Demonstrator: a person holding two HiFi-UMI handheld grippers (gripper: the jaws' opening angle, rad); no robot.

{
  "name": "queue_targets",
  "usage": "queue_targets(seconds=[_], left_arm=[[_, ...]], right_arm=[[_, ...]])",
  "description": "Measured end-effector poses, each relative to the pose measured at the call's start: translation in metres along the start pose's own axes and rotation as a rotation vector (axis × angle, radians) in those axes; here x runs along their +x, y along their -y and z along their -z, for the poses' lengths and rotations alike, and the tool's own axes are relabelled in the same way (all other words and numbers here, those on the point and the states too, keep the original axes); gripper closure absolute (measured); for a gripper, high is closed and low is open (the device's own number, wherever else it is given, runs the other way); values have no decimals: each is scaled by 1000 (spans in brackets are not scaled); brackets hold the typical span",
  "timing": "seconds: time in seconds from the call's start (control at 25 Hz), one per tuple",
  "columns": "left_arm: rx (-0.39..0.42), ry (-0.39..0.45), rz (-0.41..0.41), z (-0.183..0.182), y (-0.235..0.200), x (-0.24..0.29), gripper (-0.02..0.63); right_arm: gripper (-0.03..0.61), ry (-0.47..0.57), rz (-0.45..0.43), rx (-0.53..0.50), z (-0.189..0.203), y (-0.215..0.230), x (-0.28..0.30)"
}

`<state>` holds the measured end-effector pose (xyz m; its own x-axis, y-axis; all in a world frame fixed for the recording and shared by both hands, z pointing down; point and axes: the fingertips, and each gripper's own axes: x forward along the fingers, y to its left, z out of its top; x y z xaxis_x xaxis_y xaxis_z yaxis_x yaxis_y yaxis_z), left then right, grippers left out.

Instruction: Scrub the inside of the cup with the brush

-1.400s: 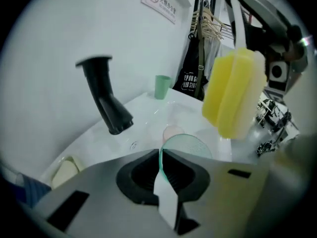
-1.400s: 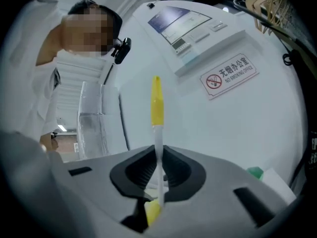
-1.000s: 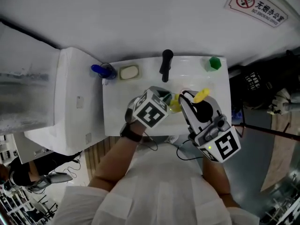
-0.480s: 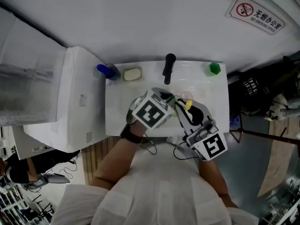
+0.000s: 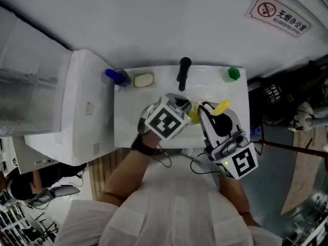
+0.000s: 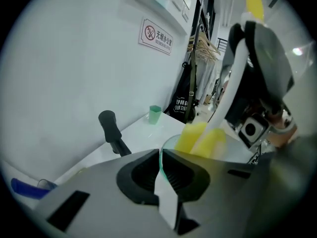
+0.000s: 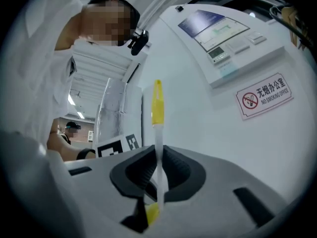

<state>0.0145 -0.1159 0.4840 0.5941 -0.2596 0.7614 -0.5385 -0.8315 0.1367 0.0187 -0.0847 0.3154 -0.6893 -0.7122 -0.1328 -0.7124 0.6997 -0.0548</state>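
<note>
My left gripper [image 6: 161,155] is shut on the thin rim of a clear cup [image 6: 171,144], held over the white sink [image 5: 128,122]. The brush's yellow sponge head [image 6: 200,138] sits in the cup's mouth, its white handle [image 6: 233,83] rising to the right. My right gripper [image 7: 158,155] is shut on that handle, whose yellow end [image 7: 157,105] sticks up past the jaws. In the head view the left gripper [image 5: 184,109] and right gripper [image 5: 207,111] meet at the sponge head [image 5: 194,115] in the middle of the sink. Most of the cup is hidden there.
A black faucet [image 5: 182,72] stands at the back of the sink. A green cup [image 5: 233,73] is at the back right, a soap bar [image 5: 143,79] and a blue object [image 5: 115,76] at the back left. A white appliance [image 5: 77,111] flanks the sink's left.
The right gripper pushed the brush left into the cup half a second ago, then drew it back to the right. The left gripper and cup stayed nearly still.
</note>
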Motion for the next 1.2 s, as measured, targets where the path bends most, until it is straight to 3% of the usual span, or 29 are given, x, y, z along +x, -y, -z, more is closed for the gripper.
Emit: queue_targets(seconds=[0.16, 0.28, 0.76, 0.96, 1.2], left_arm=[[-39, 29, 36, -6, 4, -9, 591], [-13, 22, 12, -6, 2, -7, 591], [5, -25, -36, 14, -6, 1, 591], [-14, -48, -62, 29, -18, 0, 591], [-45, -85, -135, 52, -61, -3, 591]], right_arm=[[540, -51, 23, 40, 33, 3, -5], [540, -71, 34, 52, 45, 4, -6], [540, 43, 23, 35, -17, 1, -6], [540, 96, 70, 74, -32, 16, -13], [540, 102, 129, 39, -38, 37, -17]])
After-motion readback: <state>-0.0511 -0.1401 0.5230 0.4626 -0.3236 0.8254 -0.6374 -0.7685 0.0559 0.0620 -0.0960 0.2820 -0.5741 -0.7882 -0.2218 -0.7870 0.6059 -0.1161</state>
